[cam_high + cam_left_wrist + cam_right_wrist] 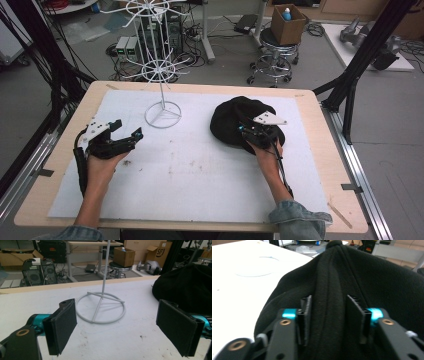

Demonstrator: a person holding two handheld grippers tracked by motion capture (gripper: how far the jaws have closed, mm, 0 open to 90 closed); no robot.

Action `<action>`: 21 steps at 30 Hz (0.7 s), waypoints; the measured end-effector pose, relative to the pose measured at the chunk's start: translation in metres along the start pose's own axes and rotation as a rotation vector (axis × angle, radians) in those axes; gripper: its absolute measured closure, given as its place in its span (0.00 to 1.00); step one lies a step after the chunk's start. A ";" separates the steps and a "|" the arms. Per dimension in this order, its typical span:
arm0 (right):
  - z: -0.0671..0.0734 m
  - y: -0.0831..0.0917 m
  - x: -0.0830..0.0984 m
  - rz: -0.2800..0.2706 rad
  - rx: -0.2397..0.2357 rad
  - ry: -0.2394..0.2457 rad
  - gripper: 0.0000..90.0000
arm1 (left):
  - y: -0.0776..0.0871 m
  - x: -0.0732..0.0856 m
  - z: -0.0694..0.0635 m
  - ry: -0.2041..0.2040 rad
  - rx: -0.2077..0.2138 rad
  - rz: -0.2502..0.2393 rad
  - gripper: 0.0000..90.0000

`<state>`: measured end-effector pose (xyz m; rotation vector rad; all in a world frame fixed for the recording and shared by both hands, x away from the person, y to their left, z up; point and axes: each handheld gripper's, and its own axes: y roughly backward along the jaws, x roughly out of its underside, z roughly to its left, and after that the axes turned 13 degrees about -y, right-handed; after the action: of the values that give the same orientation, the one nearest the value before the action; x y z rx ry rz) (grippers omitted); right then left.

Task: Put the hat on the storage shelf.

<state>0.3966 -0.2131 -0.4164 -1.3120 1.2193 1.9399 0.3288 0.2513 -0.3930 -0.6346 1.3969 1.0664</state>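
A black fleece hat lies crumpled on the white mat at the right. My right gripper sits on its near side. In the right gripper view my right gripper is shut on a raised ridge of the hat, with a pad pressed on each side of the fold. A white wire display stand with a ring base rises at the back centre. My left gripper hovers at the left, open, nothing between its pads. In the left gripper view it faces the stand's ring base, with the hat at the right.
The wooden table frames the mat. Black frame posts stand off its right corner, and cables hang at the left. Beyond the far edge are a stool with a cardboard box and computer towers on the floor.
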 end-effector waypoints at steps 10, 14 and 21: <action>0.002 0.002 -0.001 -0.010 0.003 0.015 0.91 | -0.001 0.001 0.000 0.004 -0.006 0.003 0.19; 0.002 0.005 -0.003 -0.033 -0.005 -0.014 0.92 | 0.000 0.000 0.001 0.004 -0.007 0.001 0.19; 0.001 0.014 -0.010 -0.087 0.004 -0.044 0.94 | 0.001 -0.001 0.001 0.006 -0.006 -0.007 0.19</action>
<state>0.3895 -0.2179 -0.4013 -1.2921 1.1258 1.8937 0.3287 0.2522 -0.3919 -0.6471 1.3960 1.0641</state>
